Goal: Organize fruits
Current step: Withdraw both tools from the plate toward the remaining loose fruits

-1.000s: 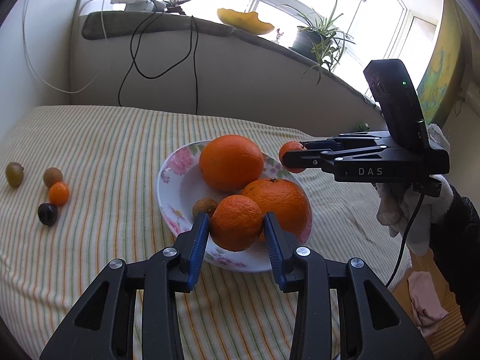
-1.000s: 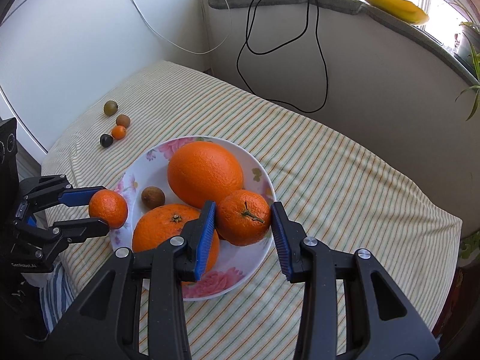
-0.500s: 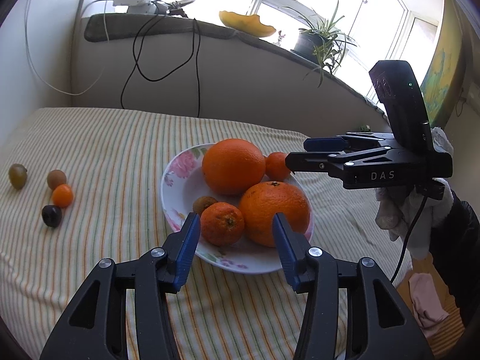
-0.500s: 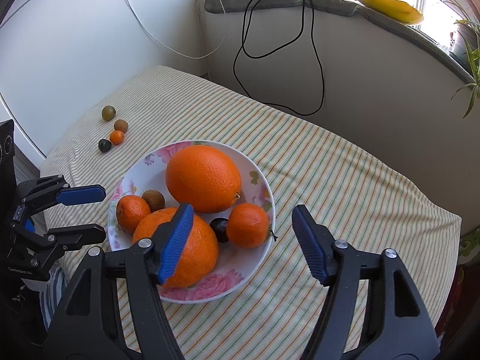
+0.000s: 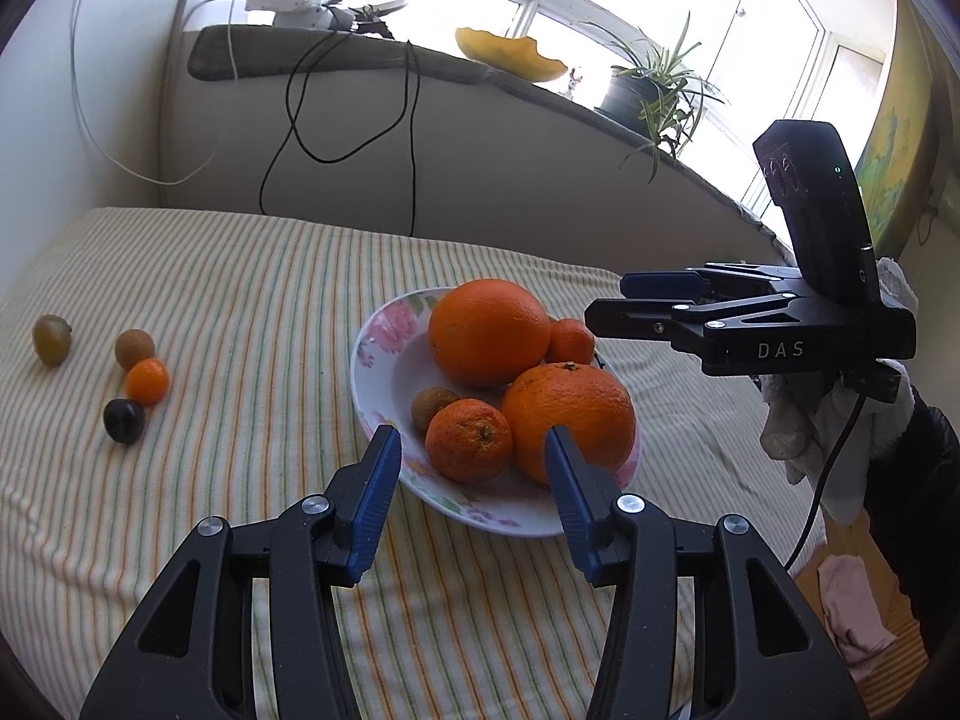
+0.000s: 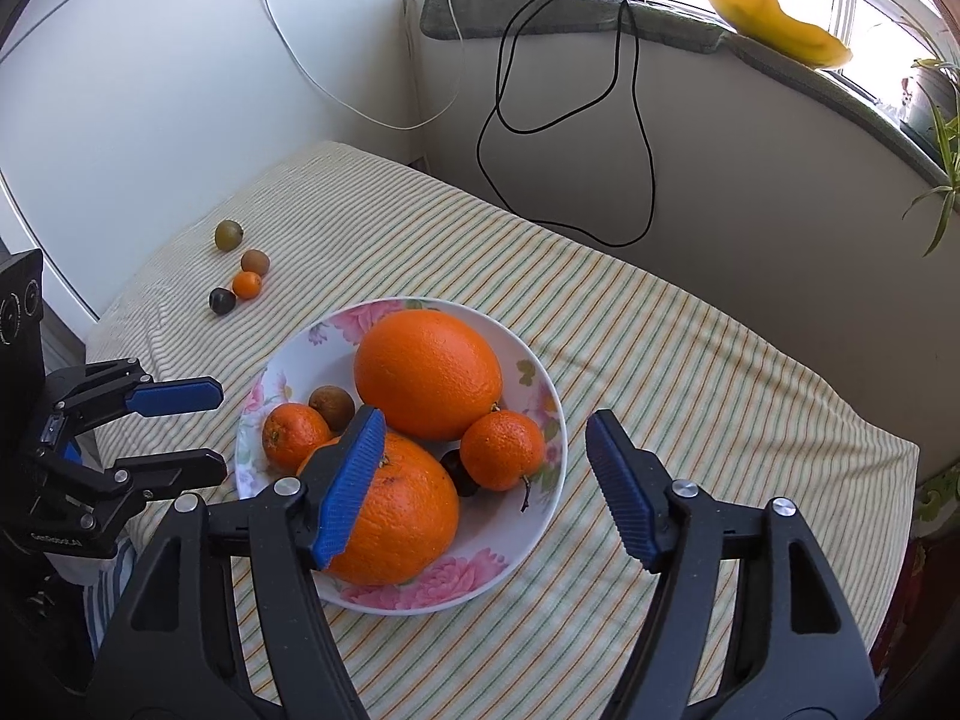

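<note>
Hovering low over the near rim of the bowl (image 5: 384, 354), the left gripper (image 5: 471, 462) points forward with its jaws spread wide and nothing between them. A mandarin (image 5: 468, 440) lies in the bowl just ahead of the gap, apart from both blue pads (image 5: 375, 492). Beside it sit a big orange (image 5: 570, 414), a bigger orange (image 5: 489, 330) behind, a brown kiwi (image 5: 432, 405) and a second mandarin (image 5: 570, 341) at the far side.

The right gripper (image 6: 483, 483) hangs above the bowl's other side, tilted down, jaws likewise wide and empty. In its view the left pad overlaps the near orange (image 6: 396, 516), while the second mandarin (image 6: 503, 449) and a dark plum (image 6: 459, 471) lie inside the gap, below the pads.

Four small fruits rest well apart from the bowl on the striped cloth (image 5: 240, 300): a green one (image 5: 52, 339), a brown one (image 5: 134, 348), a kumquat (image 5: 147, 381) and a dark one (image 5: 124, 420).
</note>
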Tool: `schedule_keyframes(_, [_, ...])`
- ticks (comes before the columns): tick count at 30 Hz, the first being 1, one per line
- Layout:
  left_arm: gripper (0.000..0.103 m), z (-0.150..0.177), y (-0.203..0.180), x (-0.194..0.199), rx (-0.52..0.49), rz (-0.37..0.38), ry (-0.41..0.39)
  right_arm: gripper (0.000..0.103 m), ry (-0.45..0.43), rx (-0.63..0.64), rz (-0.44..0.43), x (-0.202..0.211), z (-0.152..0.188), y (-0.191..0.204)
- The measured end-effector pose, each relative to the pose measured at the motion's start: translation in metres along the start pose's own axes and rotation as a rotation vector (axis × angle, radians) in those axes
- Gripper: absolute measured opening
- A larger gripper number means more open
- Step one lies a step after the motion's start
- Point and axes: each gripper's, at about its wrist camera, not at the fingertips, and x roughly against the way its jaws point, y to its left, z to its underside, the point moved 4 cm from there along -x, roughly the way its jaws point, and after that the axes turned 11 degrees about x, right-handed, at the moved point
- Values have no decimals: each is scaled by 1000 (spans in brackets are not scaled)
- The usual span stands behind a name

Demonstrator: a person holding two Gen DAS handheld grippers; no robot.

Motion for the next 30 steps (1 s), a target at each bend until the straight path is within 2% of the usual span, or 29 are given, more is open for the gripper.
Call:
schedule_keyframes(17, [49, -9, 37, 24, 48, -64, -53, 72, -45, 49, -28, 3, -28, 30])
schedule_keyframes(30, [49, -16, 77, 42, 79, -144, -85, 72, -47, 130, -71, -17, -59, 72])
